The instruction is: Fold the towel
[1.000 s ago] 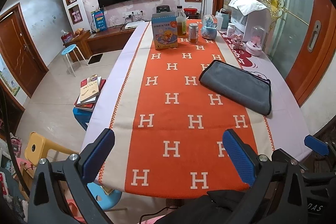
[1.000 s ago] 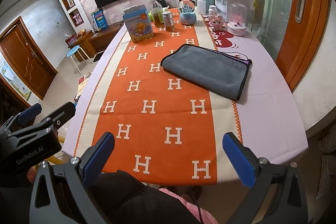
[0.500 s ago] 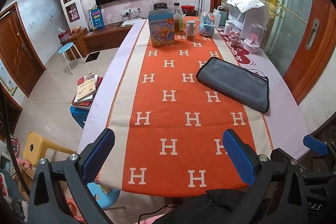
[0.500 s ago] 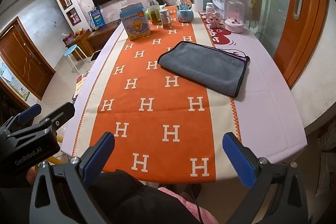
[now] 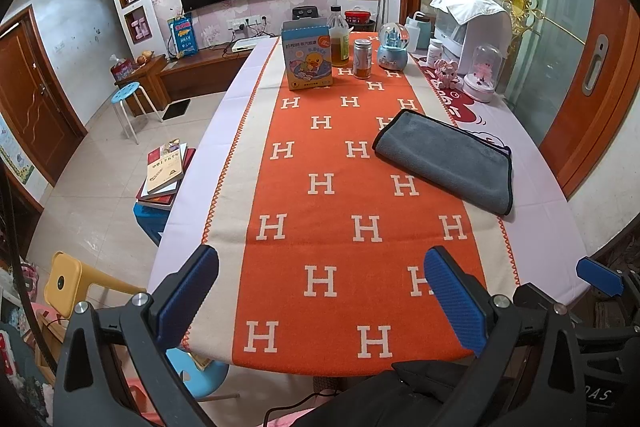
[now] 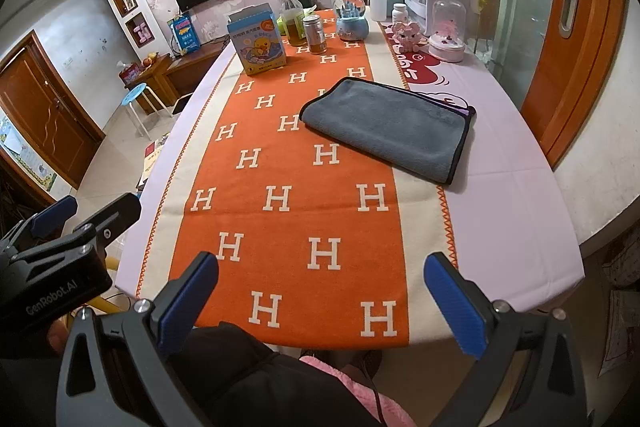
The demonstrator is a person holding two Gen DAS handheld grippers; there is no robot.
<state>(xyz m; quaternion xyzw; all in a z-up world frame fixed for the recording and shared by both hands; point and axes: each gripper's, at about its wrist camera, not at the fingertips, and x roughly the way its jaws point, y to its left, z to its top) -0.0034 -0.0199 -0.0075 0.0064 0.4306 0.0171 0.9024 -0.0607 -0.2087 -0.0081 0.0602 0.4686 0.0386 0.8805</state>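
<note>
Grey towel [image 5: 448,163] lying folded and flat toward the right edge of the table [image 5: 540,227], half on the orange H-patterned runner [image 5: 344,219], half on the pale lilac cloth, black-piped hem facing the right edge. Well apart from both tools. Left gripper [image 5: 320,301] hovering past the near edge, blue pads spread wide, nothing between them. Right gripper [image 6: 320,303] likewise back at the near edge, fingers released and gaping, grasping nothing. Left tool's body also cutting into the right view's lower-left corner, only partly in shot. At the far end, lined up: duck-printed box [image 5: 307,55], amber bottle [image 5: 339,37], small jar [image 5: 363,59], snow globe [image 5: 393,47]. Near the far right corner: a pink figurine [image 5: 446,69], a glass-domed ornament [image 5: 484,73], and a white appliance [image 5: 474,25] draped in cloth, make unclear. Print on the lilac cloth partly hidden beneath the towel. Dark clothing filling the bottom of both views, blocking the table's near legs. Stack of books [image 5: 166,171] on the floor off the left edge, titles too small to read.
</note>
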